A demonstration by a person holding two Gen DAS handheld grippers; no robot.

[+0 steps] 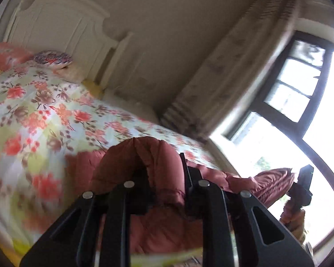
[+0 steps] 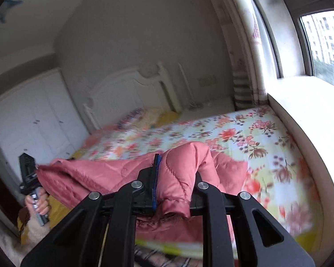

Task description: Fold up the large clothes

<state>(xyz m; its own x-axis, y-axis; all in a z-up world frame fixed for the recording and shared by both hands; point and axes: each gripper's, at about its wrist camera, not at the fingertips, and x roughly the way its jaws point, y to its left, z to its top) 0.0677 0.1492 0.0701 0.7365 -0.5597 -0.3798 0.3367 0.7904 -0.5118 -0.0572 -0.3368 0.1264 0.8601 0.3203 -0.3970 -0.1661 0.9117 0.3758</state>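
A pink quilted coat (image 1: 160, 202) hangs between both grippers above the bed with the floral sheet (image 1: 44, 115). My left gripper (image 1: 164, 173) is shut on a bunched fold of the coat, which bulges up between its fingers. The right gripper (image 1: 300, 187) shows far right in the left wrist view, clamped on the coat's other end. In the right wrist view my right gripper (image 2: 178, 178) is shut on a fold of the coat (image 2: 113, 178), and the left gripper (image 2: 27, 173) holds the far corner at the left, gripped by a hand (image 2: 39, 204). The coat's lower part drapes below, hidden by the gripper bodies.
A white headboard (image 2: 127, 89) and pillows (image 1: 52, 59) stand at the bed's head. A striped curtain (image 1: 229, 71) and a window (image 1: 300, 84) flank the bed's far side, with a wide white sill (image 2: 305, 111). White wardrobe doors (image 2: 33, 120) stand left.
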